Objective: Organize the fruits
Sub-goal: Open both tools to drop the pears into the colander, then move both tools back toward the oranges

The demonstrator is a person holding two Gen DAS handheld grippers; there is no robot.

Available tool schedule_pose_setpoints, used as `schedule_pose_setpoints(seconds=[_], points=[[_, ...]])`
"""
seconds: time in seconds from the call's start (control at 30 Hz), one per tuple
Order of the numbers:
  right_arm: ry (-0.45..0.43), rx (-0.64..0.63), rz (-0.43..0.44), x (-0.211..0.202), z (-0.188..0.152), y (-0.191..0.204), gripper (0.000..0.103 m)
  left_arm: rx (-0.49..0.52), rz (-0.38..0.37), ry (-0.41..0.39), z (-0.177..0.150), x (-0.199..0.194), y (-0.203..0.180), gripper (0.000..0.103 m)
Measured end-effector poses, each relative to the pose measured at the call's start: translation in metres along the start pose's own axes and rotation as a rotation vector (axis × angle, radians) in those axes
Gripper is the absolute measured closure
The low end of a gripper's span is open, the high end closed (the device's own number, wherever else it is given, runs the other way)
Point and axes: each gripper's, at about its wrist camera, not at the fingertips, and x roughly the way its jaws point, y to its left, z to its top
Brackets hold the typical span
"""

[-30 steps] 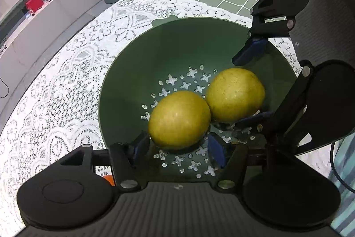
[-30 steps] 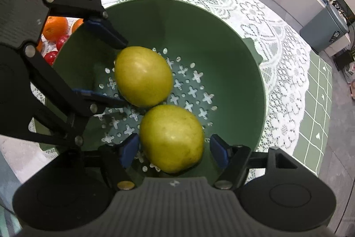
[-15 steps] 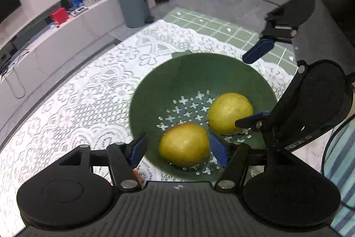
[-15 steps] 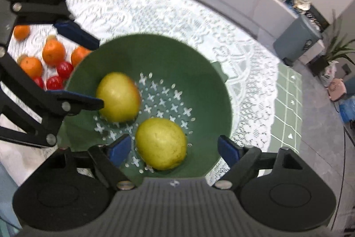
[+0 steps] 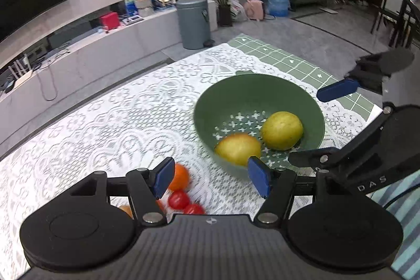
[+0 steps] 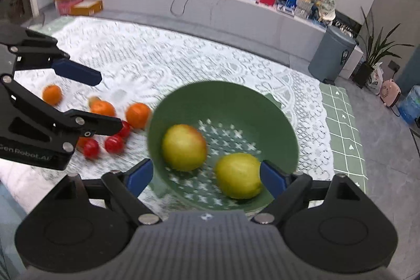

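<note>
A green strainer bowl sits on the lace cloth and holds two yellow-green pears. My left gripper is open and empty, raised above the cloth left of the bowl. My right gripper is open and empty, raised above the bowl's near rim. Oranges and small red tomatoes lie on the cloth left of the bowl.
A white lace cloth covers the table, with a green checked mat past the bowl. Beyond the table edge stand a grey bin, a low white bench and a potted plant.
Both grippers have let go of the pears, lifted up and back out of the bowl, and opened wider. The pears stay in the bowl. The oranges and tomatoes have come into view.
</note>
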Motion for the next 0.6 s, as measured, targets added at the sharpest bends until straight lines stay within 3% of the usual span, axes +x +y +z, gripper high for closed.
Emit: schedule_pose_setpoints(seconds=[0.1,0.27,0.6], points=[[-0.057,0.014,-0.056,-0.007,-0.006,0.021,0.014,-0.032,0.02,-0.018,-0.009,-0.014,0.008,0.028],[-0.117,0.1,-0.078,-0.015,-0.013,0.045,0.014,-0.082,0.049,-0.043,-0.028,-0.036,0.019,0.027],[-0.152,0.182,-0.041,-0.013,-0.027,0.089,0.014,-0.163,0.094,-0.069,-0.066,-0.064,0.038,0.027]])
